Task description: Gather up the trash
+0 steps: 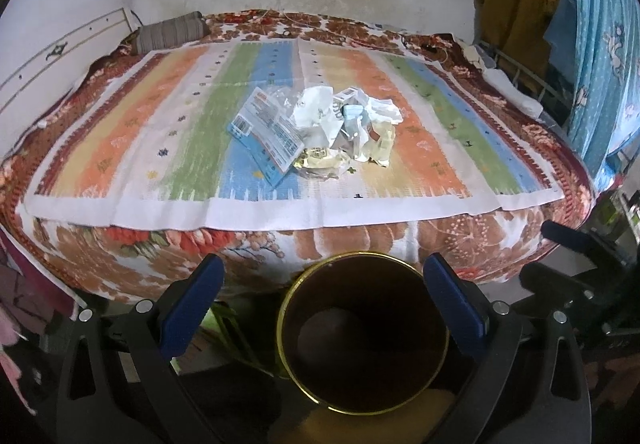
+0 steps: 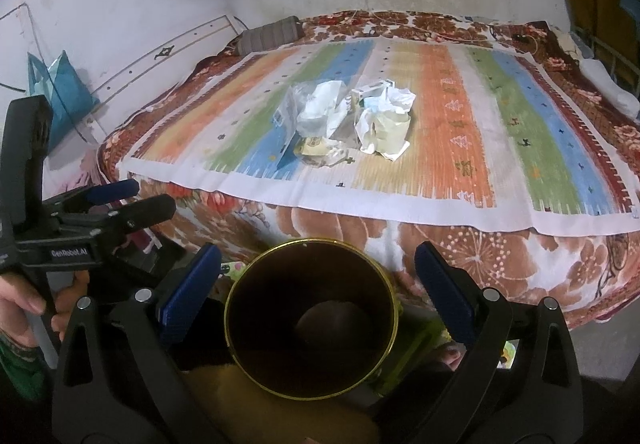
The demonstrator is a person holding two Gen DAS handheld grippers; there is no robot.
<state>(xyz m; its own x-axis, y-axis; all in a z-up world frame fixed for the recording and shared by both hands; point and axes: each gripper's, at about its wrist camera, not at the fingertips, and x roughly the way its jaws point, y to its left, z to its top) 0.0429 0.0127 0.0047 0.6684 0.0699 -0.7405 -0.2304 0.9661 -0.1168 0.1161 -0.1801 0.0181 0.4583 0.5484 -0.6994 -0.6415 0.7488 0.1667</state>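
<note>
Crumpled paper and glossy plastic wrappers are heaped on a striped woven cloth; both grippers are held spread above a round, gold-rimmed bin.

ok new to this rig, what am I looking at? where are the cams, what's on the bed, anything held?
No robot here: a person holds a hand-operated tool in each hand, each ending in two-finger tongs with blue pads. Each picture comes from a fisheye camera on one tool, looking forward along its fingers.

In the left wrist view, the left tongs are open and hold nothing. The right wrist view shows the same for the right tongs, with the left tool and the hand gripping it at the picture's left edge.

Below both sits a dark bin with a gold rim. Ahead is a bed under a striped cloth, with a pile of trash in the middle: crumpled paper, plastic wrappers, a printed blue packet.
</note>
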